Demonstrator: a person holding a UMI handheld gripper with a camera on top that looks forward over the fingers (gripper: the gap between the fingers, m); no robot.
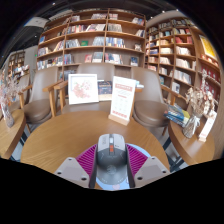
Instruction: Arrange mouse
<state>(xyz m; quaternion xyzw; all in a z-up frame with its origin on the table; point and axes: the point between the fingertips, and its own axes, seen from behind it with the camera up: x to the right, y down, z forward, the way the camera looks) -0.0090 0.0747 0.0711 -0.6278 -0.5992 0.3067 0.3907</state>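
Note:
A grey computer mouse (112, 158) with an orange scroll wheel sits between my two fingers, its nose pointing away from me. The magenta pads (88, 157) press against both of its sides. My gripper (112, 170) is shut on the mouse and holds it just over the near part of a round wooden table (70, 135).
On the table's far side stand a white sign card (83, 89) and a tilted card holder (122, 100). Chairs (150, 100) ring the table. Books lie on a table at the right (195, 115). Bookshelves (100, 40) fill the background.

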